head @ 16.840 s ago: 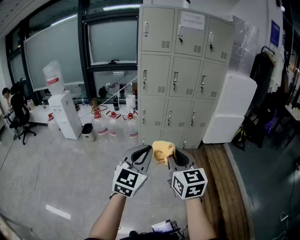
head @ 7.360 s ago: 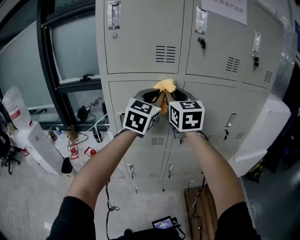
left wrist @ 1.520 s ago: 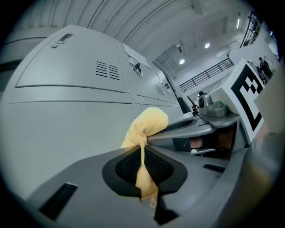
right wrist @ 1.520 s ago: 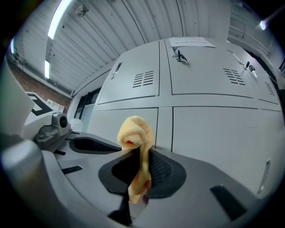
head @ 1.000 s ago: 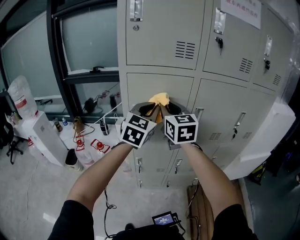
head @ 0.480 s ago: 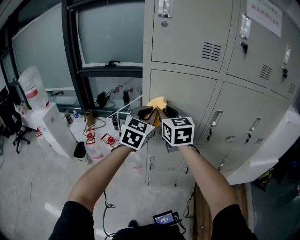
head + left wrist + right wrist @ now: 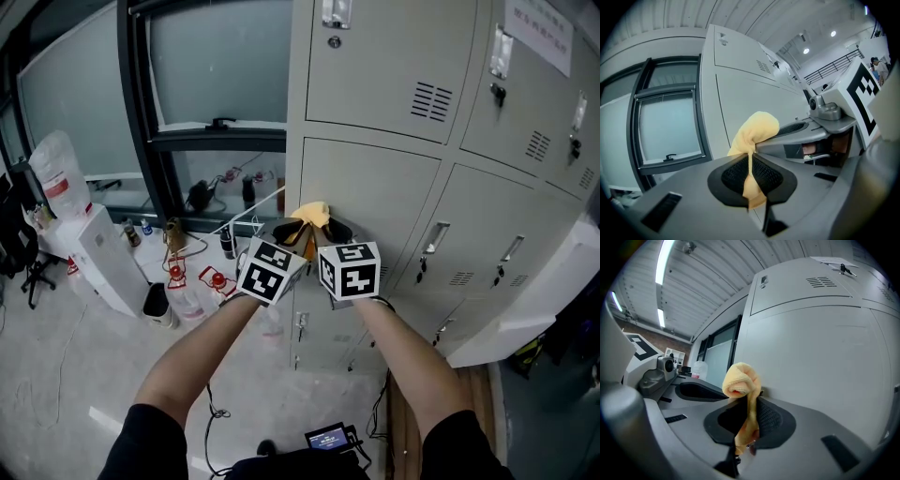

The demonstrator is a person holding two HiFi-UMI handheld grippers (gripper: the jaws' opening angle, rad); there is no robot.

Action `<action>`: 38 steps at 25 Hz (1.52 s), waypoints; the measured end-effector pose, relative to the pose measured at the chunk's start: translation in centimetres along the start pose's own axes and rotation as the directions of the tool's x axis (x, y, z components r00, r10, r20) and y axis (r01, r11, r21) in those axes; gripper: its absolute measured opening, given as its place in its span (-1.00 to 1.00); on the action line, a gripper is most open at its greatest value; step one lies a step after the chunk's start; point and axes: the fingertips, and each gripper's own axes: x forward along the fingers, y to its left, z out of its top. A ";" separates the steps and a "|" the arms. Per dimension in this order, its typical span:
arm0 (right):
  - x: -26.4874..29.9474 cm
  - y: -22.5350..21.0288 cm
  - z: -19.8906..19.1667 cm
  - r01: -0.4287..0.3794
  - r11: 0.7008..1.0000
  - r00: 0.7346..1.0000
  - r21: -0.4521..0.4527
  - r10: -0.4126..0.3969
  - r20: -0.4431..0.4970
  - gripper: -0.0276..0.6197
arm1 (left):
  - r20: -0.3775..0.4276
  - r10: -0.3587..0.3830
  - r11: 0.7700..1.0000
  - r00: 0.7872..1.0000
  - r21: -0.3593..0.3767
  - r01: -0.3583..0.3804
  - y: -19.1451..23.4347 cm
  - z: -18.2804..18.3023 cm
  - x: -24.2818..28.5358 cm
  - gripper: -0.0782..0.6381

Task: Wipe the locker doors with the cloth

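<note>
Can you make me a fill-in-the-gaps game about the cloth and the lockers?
The cloth held up to the locker door is coloured ____.
It is pinched by ____ grippers, the left gripper and the right gripper.
Their jaws are ____ on it.
Missing words: yellow, two, shut.

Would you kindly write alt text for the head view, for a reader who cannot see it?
The left gripper and right gripper, side by side, both pinch one yellow cloth held up to a grey locker door. A window and water bottles stand to the left.
</note>
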 end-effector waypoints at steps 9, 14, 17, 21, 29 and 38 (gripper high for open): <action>0.4 -0.4 -0.1 0.018 1.000 1.000 -0.013 -0.018 0.018 -0.71 | 0.005 -0.005 1.000 1.000 0.014 0.005 0.1 -0.1 0.5 -0.68; 0.1 -0.6 -0.1 0.024 1.000 1.000 -0.019 -0.024 0.015 -0.71 | -0.003 -0.001 1.000 1.000 0.017 0.001 -0.2 0.1 0.6 -0.68; -0.3 -1.1 -0.1 0.032 0.999 0.999 -0.017 -0.031 0.016 -0.71 | -0.001 -0.002 1.000 1.000 0.015 0.002 -0.7 0.3 0.8 -0.68; -1.0 -2.2 -0.3 0.047 0.999 0.999 -0.013 -0.046 0.015 -0.71 | -0.001 -0.014 1.000 1.000 0.021 0.014 -1.7 0.7 1.4 -0.68; -3.1 -5.8 -0.9 0.090 0.996 0.996 0.010 -0.090 0.011 -0.71 | 0.000 -0.066 0.997 0.998 0.039 0.066 -5.0 1.8 3.8 -0.68; -6.1 -10.3 -1.7 0.139 0.990 0.990 0.015 -0.140 0.008 -0.71 | 0.010 -0.121 0.991 0.993 0.050 0.121 -9.4 3.3 6.6 -0.68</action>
